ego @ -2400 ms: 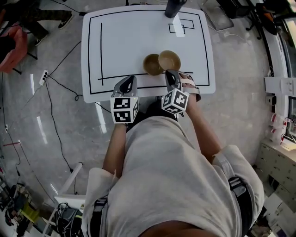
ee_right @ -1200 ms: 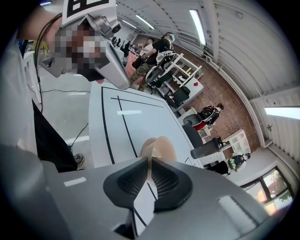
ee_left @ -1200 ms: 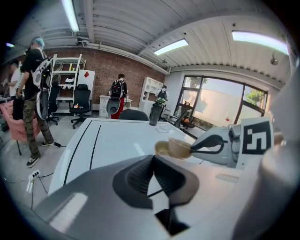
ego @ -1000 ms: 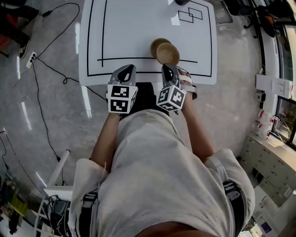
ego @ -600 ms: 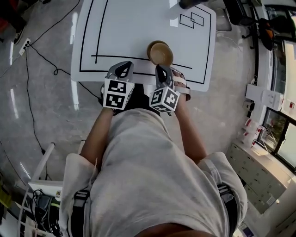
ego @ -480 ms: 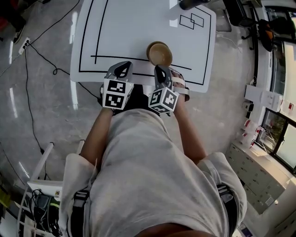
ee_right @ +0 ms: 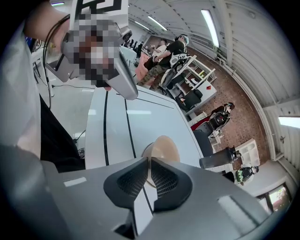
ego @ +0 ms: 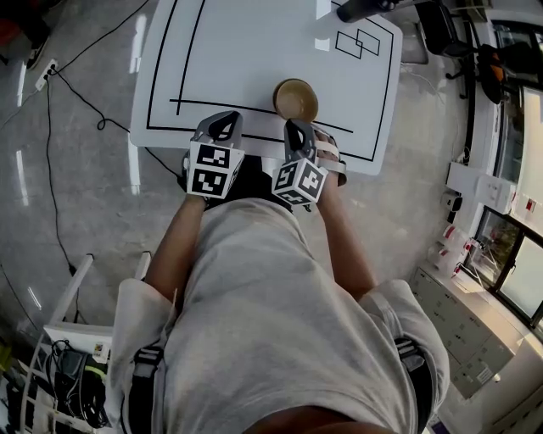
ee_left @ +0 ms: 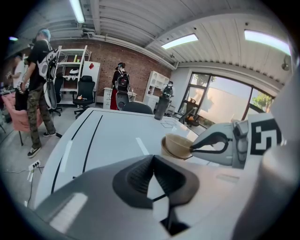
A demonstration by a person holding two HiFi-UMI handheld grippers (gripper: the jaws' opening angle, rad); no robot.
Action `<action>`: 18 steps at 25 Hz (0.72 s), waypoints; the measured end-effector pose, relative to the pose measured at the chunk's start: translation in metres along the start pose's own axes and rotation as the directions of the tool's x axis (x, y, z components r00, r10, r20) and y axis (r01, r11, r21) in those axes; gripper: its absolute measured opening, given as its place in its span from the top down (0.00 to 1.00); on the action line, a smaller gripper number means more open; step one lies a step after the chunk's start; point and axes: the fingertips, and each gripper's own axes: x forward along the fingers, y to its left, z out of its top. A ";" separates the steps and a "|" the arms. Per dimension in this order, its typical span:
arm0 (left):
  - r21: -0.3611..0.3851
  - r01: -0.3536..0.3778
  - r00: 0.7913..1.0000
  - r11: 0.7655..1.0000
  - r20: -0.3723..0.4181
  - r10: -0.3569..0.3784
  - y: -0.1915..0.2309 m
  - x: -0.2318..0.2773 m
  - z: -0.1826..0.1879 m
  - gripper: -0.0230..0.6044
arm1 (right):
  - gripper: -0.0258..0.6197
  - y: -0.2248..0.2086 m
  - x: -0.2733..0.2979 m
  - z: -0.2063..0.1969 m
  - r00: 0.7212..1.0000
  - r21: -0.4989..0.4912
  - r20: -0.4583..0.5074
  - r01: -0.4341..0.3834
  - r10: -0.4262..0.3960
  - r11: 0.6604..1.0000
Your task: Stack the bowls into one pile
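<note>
Two tan bowls sit together near the front edge of the white table [ego: 246,51]. The upper bowl [ego: 296,98] rests in or just over the lower one, whose rim [ego: 277,91] peeks out at the left. My right gripper [ego: 298,127] is shut on the upper bowl's near rim. The left gripper view shows that pinch, with the right gripper [ee_left: 192,149] at the edge of the upper bowl [ee_left: 176,144]. In the right gripper view the bowl [ee_right: 165,146] stands tilted just past my right gripper [ee_right: 149,161]. My left gripper [ego: 222,127] hovers over the front edge, shut and empty.
Black lines are drawn on the table, with two small overlapping rectangles [ego: 355,42] at the far right. A dark cylinder [ego: 361,8] stands at the far edge. Cables [ego: 76,93] run over the floor at the left. People and office chairs [ee_left: 84,91] are in the background.
The two bowls stood side by side 2.4 s ago. My right gripper has carried the right bowl leftward onto the other. The left gripper has kept its place.
</note>
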 end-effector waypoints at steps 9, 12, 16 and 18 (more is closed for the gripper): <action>-0.012 -0.017 1.000 1.000 -0.017 0.017 0.010 0.002 -0.005 0.96 | 0.93 0.001 0.012 -0.002 1.000 -0.005 -0.013 -0.015 0.014 1.000; -0.014 -0.020 1.000 1.000 -0.018 0.019 0.011 0.002 -0.005 0.96 | 0.93 0.003 0.016 -0.004 1.000 -0.003 -0.019 -0.019 0.019 1.000; -0.020 -0.023 1.000 1.000 -0.018 0.023 0.013 0.002 -0.006 0.96 | 0.93 0.005 0.019 -0.005 0.999 -0.008 -0.025 -0.027 0.027 1.000; -0.021 -0.025 1.000 0.999 -0.019 0.025 0.014 0.001 -0.007 0.96 | 0.93 0.006 0.020 -0.005 0.999 -0.011 -0.027 -0.031 0.030 0.999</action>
